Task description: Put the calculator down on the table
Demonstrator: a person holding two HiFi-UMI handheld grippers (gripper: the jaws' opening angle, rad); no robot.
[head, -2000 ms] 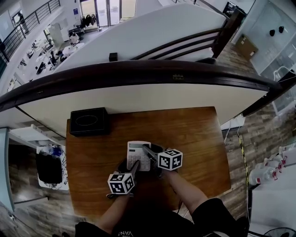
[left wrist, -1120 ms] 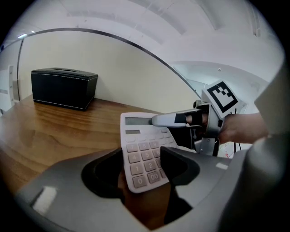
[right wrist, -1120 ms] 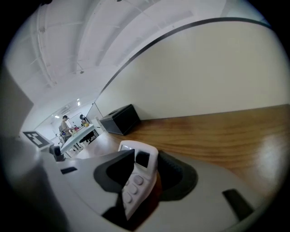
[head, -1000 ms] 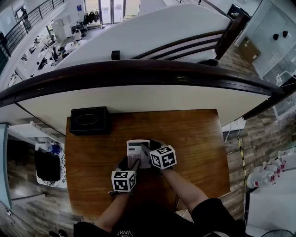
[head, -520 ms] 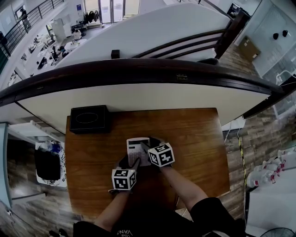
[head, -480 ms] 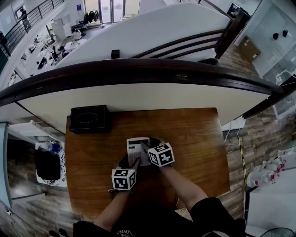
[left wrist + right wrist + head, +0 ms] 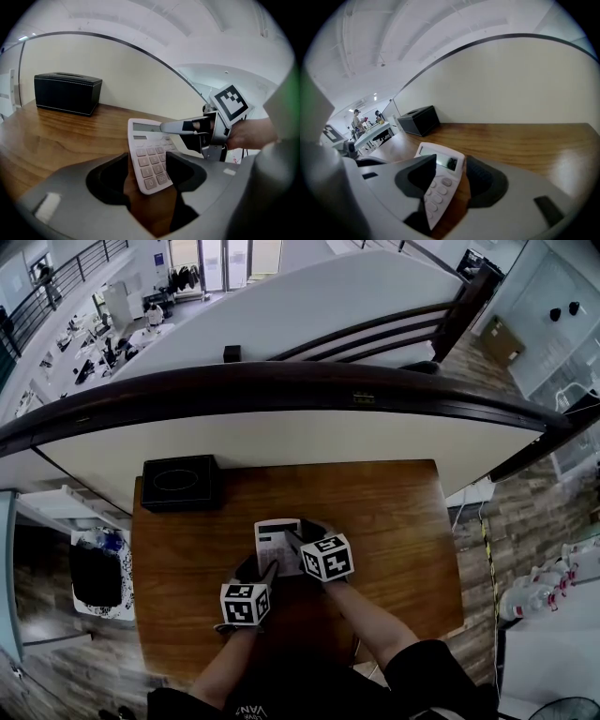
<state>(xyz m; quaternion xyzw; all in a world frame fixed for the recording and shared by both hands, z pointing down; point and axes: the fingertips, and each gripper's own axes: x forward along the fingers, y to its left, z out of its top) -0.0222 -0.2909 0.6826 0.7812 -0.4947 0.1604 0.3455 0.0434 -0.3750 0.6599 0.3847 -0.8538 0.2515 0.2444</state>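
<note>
The calculator [image 7: 275, 542] is over the middle of the table [image 7: 394, 521], with a black box [image 7: 181, 484] at its 10 o'clock. The left gripper [image 7: 147, 171] clamps its keypad end from 7 o'clock. The right gripper [image 7: 449, 174], at 4 o'clock, is opening, its jaws slack about the display end. Whether the calculator rests on the wood I cannot tell.

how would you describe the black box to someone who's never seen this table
Find the brown wooden table against the curved white wall. At its far left corner sits the black box, a low rectangular block with an oval slot on top. The nearby calculator is pale, thin and covered in keys.
</note>
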